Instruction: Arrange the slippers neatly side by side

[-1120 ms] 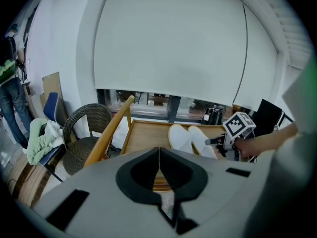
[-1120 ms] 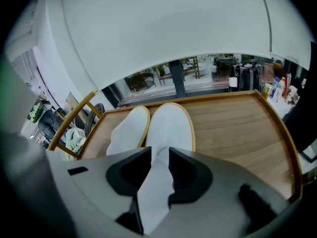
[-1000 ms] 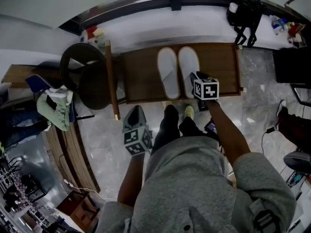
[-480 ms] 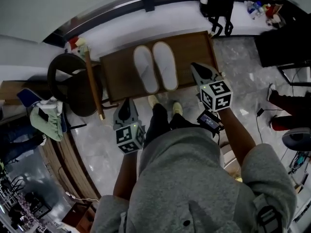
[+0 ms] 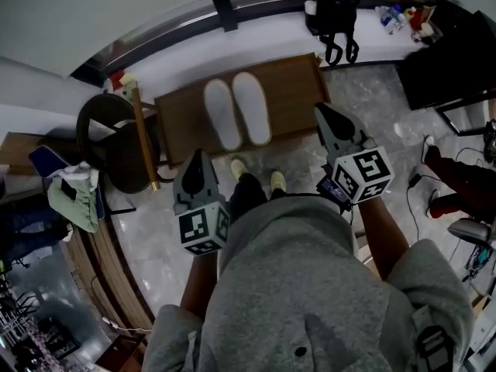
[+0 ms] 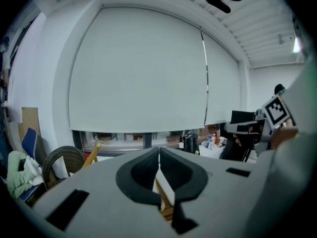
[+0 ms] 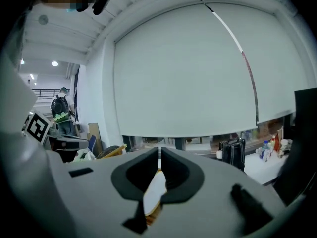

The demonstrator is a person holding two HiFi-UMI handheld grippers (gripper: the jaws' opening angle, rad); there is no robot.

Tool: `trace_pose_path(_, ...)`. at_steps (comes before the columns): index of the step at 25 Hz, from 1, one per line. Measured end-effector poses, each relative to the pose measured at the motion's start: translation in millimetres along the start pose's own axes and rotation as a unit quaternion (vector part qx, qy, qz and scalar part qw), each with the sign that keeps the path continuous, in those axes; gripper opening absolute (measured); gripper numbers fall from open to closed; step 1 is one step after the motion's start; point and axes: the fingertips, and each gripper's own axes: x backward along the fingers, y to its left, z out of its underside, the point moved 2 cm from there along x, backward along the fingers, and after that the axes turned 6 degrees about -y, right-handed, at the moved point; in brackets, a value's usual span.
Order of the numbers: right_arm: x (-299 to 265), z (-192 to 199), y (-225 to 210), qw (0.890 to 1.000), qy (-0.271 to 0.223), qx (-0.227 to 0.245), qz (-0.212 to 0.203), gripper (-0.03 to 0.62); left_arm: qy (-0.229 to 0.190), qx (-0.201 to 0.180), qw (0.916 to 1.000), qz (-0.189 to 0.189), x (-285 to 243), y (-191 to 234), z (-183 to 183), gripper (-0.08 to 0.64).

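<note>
The two white slippers lie side by side, touching along their length, in the middle of the brown tabletop; the left claw is held in the air on the near side, pinched shut on nothing; the right claw, likewise closed and empty, is near the tabletop's right end.

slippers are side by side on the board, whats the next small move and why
Probably back away and stop: the two slippers lie parallel, touching, on the wooden board, and the left tool and right tool are shut, empty and clear of them.
</note>
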Motion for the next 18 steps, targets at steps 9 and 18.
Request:
trace_pose_path(9, 16.8, -10.5, 2.9, 1.0, -0.01, -0.011, 0.0, 0.037, -0.027, 0.008, 0.9996, 0.006, 8.0, -11.3, -21.4, 0.02)
trace_pose_path(18, 20.6, -6.6, 12.3, 1.0, -0.008, -0.005, 0.001, 0.037, -0.025, 0.008, 0.9997, 0.002, 19.7, -9.9, -14.9, 0.02)
